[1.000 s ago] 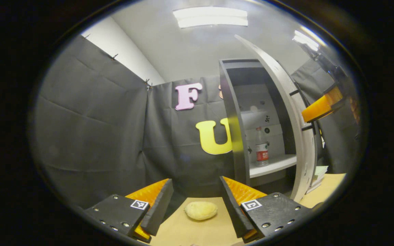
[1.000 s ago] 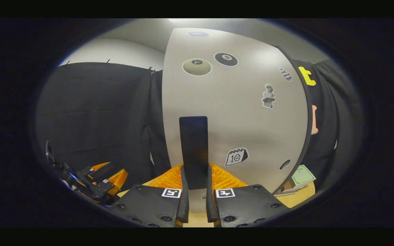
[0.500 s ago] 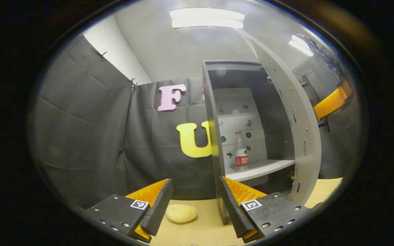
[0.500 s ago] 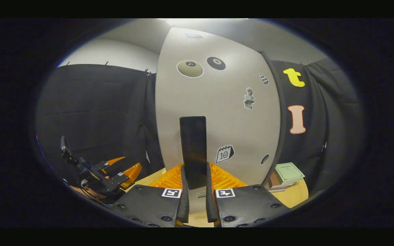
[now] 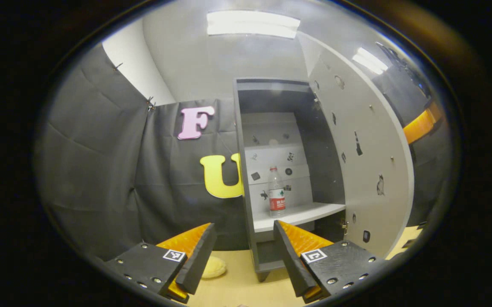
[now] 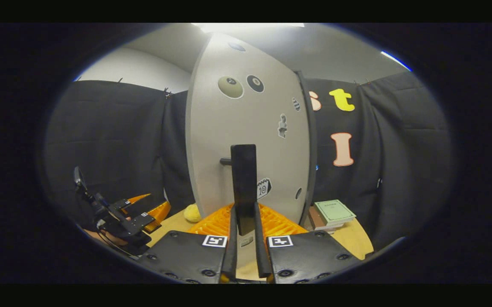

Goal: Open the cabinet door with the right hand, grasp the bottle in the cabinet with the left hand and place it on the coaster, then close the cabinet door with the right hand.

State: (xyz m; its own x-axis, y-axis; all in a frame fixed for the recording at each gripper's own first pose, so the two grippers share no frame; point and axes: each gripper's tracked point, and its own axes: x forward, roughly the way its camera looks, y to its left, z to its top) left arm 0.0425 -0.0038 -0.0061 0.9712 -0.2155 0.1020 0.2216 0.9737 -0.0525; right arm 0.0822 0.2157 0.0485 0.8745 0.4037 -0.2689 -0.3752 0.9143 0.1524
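One bottle (image 5: 277,192) stood upright on the single shelf (image 5: 301,215) of the open cabinet (image 5: 246,170), centre of the left gripper view, alone in that compartment. The left gripper (image 5: 243,249), fingers spread wide and empty, hung at lower centre. In the right gripper view, the right gripper (image 6: 246,251) was closed narrowly on the dark door handle (image 6: 244,179) of the stickered cabinet door (image 6: 237,128). One yellowish round object, possibly the coaster (image 5: 213,267), lay on the table (image 5: 237,285). Books (image 6: 333,212) sat at lower right.
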